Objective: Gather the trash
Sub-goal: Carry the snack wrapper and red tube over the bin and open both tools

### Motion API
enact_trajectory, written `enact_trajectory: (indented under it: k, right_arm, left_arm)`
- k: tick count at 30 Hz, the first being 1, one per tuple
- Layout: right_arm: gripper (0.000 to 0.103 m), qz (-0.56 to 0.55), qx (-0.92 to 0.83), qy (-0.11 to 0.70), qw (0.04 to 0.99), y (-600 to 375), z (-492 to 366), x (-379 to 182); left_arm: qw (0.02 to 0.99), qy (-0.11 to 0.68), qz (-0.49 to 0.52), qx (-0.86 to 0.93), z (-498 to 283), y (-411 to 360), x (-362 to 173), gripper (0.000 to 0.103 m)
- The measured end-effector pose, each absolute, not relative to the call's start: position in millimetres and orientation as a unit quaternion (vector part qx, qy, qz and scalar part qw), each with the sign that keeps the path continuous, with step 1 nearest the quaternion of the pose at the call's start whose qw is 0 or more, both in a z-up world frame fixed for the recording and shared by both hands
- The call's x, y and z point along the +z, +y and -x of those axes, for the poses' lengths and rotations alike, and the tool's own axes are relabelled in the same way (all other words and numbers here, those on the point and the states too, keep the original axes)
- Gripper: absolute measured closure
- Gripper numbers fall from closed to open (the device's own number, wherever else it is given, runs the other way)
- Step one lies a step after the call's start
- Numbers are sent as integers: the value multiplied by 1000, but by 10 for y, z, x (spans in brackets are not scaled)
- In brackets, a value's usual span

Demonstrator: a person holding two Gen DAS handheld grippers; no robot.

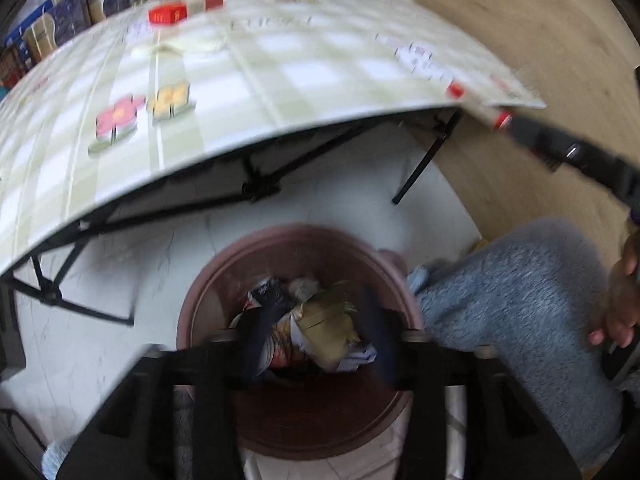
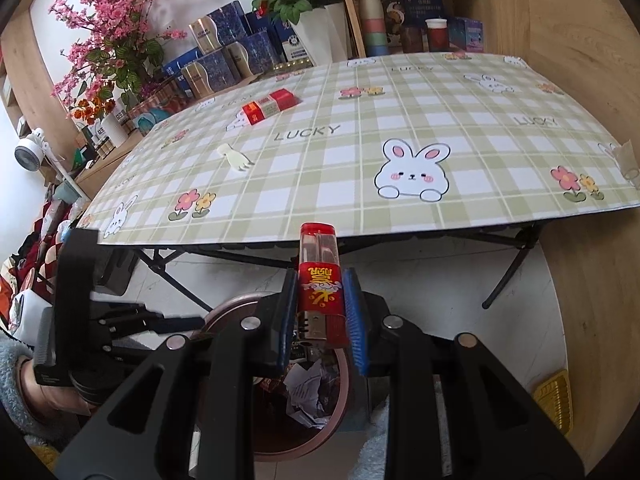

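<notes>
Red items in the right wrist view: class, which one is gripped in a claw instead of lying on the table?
The red lighter, upright between the right claw's blue pads. The red packs lie flat on the far side of the table.

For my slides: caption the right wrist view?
Right tool grips a red plastic lighter above the brown round trash bin, before the checked table.

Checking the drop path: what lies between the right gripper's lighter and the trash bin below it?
Nothing: in the right wrist view the lighter hangs over the bin with only open air between.
</notes>
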State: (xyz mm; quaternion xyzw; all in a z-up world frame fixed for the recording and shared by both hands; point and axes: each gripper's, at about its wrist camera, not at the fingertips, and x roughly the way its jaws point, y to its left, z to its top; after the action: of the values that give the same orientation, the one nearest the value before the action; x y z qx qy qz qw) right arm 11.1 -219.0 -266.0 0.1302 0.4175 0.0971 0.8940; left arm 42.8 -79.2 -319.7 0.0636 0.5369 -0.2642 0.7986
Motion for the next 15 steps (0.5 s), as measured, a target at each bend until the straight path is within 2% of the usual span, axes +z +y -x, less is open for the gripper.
enact_trajectory:
  k: [1,7,15]
  right_arm:
    - [77,-129,98,419,894,-2180,-116,-2667]
    - [77,-114,110,426,891,-2085,-118,-2715]
    - [77,-100,123,444,882,-1987,-164,-2768]
  left_arm:
    - [804,528,-60,-266,-435,-795,-3144,35]
    - [841,465,-126,-246,-396,-736,-2794,13]
    - [871,435,-120,-193,-452,-419,-2484,6]
